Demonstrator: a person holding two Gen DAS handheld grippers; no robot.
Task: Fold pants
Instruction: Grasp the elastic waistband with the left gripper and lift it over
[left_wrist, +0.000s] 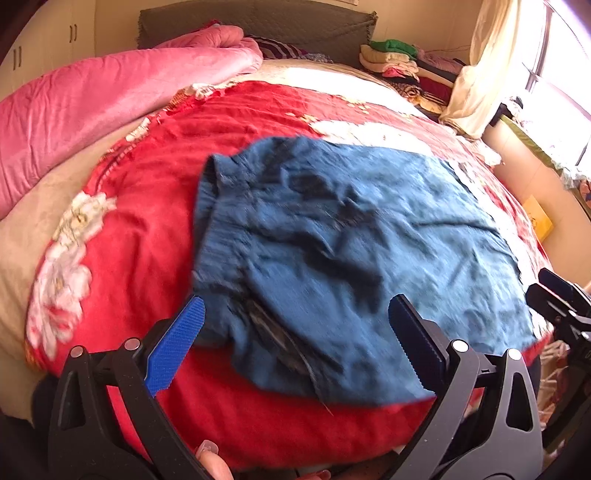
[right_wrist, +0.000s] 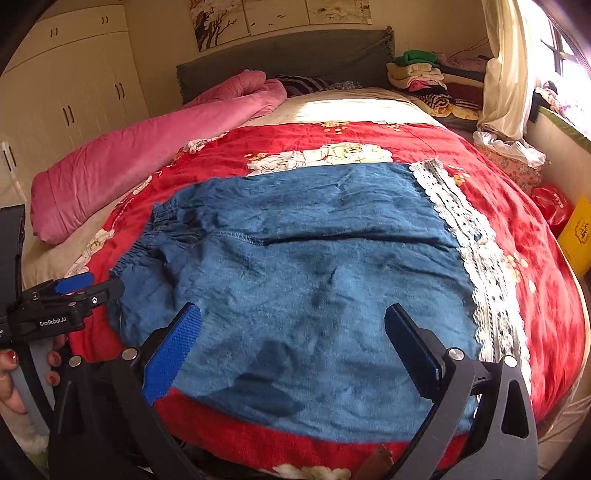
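Bedroom, red floral bedspread (right_wrist: 517, 229): blue lace-hemmed cotton pants (right_wrist: 314, 266) lie spread near its front edge, one lengthwise fold apparently made, crosswise folds left. Left gripper (left_wrist: 295, 332), right gripper (right_wrist: 291, 339): both spread, empty.

bedspread (right_wrist: 517, 236): red, white flowers, covered bed
quilt (right_wrist: 147, 147): pink, bunched along left side of bed
headboard (right_wrist: 288, 55): grey-green, at far end
clothes pile (right_wrist: 421, 74): folded, far right by headboard, green piece on top
curtain (right_wrist: 506, 66): cream, by window at right
wardrobe (right_wrist: 74, 92): cream doors, dark handles, left wall
pictures (right_wrist: 277, 18): on wall above headboard
box (right_wrist: 576, 232): yellow, on floor right of bed
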